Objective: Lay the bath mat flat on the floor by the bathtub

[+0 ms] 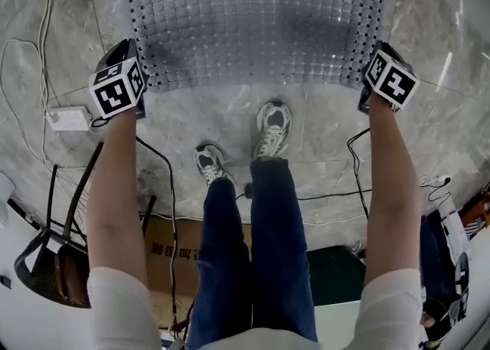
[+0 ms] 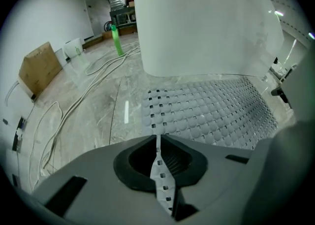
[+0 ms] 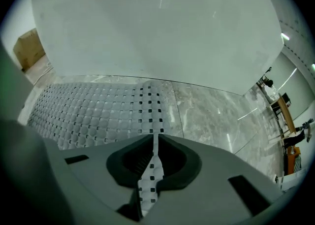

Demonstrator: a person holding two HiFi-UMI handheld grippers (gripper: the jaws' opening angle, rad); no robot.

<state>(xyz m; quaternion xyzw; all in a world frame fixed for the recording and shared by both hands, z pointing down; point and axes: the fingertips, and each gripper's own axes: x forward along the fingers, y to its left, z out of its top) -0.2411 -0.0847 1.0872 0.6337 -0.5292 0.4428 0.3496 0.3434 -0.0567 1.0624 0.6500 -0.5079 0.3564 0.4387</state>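
step: lay bath mat by bathtub | left gripper, right gripper: both clamped on mat's near edge | tip: lower evenly, keep taut, flat on floor

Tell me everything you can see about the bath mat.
The bath mat is a rectangular, translucent grey sheet, rubbery-looking, covered with small bumps, with square holes along its edges. It lies on the marble floor beside the white bathtub. The left claw and the right claw each pinch one near corner, which bends upward.
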